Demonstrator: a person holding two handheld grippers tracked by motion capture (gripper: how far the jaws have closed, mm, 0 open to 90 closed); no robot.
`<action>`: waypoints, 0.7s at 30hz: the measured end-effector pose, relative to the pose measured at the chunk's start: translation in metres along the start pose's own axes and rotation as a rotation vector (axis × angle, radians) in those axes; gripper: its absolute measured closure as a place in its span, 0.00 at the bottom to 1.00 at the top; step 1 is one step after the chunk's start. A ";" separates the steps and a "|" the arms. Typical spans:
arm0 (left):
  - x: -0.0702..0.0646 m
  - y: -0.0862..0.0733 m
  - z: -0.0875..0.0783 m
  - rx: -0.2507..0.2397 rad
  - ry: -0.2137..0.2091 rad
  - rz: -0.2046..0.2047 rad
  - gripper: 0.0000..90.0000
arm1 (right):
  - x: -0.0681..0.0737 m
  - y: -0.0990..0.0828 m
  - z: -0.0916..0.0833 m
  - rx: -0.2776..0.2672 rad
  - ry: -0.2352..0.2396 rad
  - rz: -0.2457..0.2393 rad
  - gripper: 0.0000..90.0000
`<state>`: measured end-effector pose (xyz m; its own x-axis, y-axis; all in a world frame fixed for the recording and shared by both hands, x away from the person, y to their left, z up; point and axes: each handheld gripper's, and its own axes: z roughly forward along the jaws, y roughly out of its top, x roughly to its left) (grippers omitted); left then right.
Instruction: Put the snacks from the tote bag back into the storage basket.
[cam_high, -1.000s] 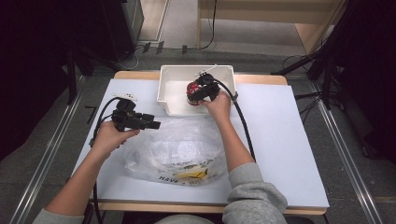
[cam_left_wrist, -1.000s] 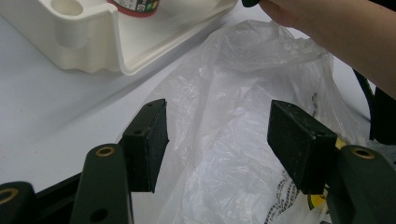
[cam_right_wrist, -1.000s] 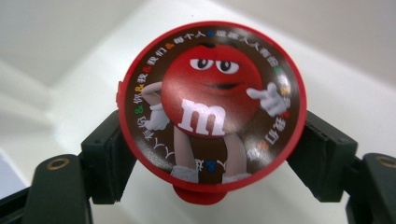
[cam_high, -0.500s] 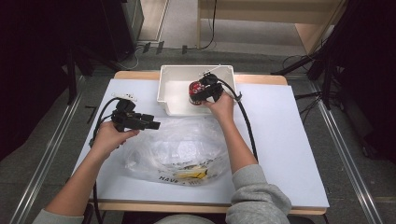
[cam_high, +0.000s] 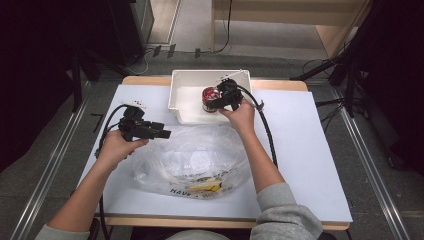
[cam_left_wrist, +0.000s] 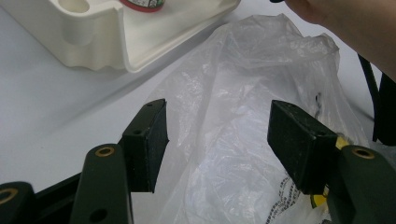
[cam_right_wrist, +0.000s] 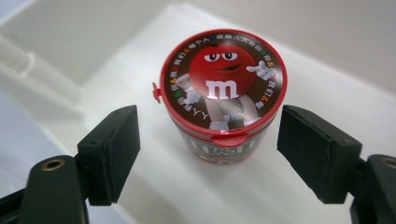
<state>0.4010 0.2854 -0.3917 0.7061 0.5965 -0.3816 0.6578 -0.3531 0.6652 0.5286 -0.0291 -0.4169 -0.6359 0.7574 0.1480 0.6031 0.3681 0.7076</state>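
White-covered worktop (cam_high: 310, 150) with a wood edge showing at the far and near sides. White plastic tub (cam_high: 182, 95) sitting at the far middle, directly on the white surface. Clear crumpled plastic bag (cam_high: 192, 160) with black print and a yellow patch lying near the front middle, just in front of the tub. Black cables trailing across the worktop.

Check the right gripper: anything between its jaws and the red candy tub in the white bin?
Nothing visible. The right gripper is open, a jaw on either side of the candy tub, with clear gaps and no contact. The tub stands upright on the floor of the white bin, with nothing else near it.
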 end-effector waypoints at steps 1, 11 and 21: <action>0.000 0.000 0.000 0.000 0.000 -0.002 0.43 | 0.000 0.000 -0.003 -0.008 0.006 0.005 0.25; -0.001 0.000 0.000 -0.001 0.007 0.001 0.44 | 0.004 -0.006 -0.024 -0.068 -0.017 -0.019 0.39; -0.001 0.000 0.000 0.000 0.006 0.004 0.43 | -0.005 -0.016 -0.030 -0.091 0.017 0.053 0.64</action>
<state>0.4005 0.2848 -0.3915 0.7070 0.5994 -0.3754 0.6553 -0.3555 0.6665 0.5080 -0.0551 -0.4079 -0.6124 0.7653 0.1981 0.5908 0.2766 0.7579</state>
